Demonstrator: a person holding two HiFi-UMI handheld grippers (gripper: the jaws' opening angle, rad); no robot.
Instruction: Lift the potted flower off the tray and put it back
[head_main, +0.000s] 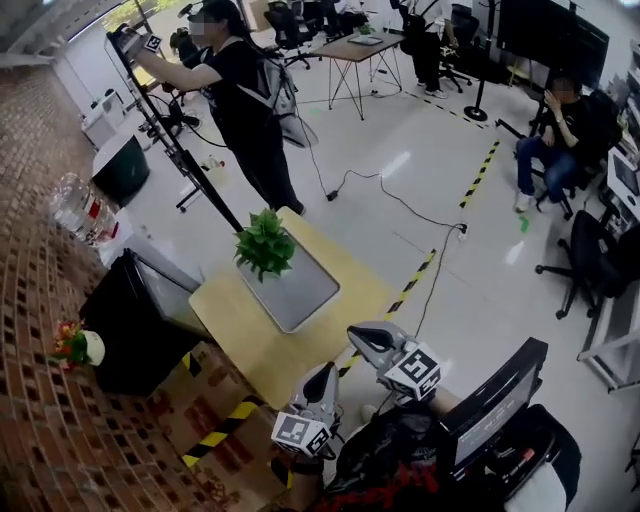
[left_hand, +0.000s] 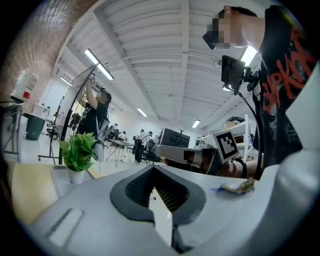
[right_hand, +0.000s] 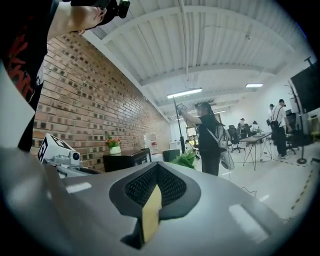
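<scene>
The potted flower, a leafy green plant in a small white pot, stands upright on the far left corner of the grey tray on the yellow table. Both grippers hang near my body, short of the table's near edge and well away from the plant. The left gripper is shut with nothing in it, and so is the right gripper. In the left gripper view the plant stands far off to the left, beyond the shut left gripper. Over the shut right gripper only the plant's leaves show.
A black cabinet stands against the table's left side by the brick wall, where a small flower in a white pot sits. A person stands beyond the table holding a slanted stand. A monitor is at my right; a person sits far right.
</scene>
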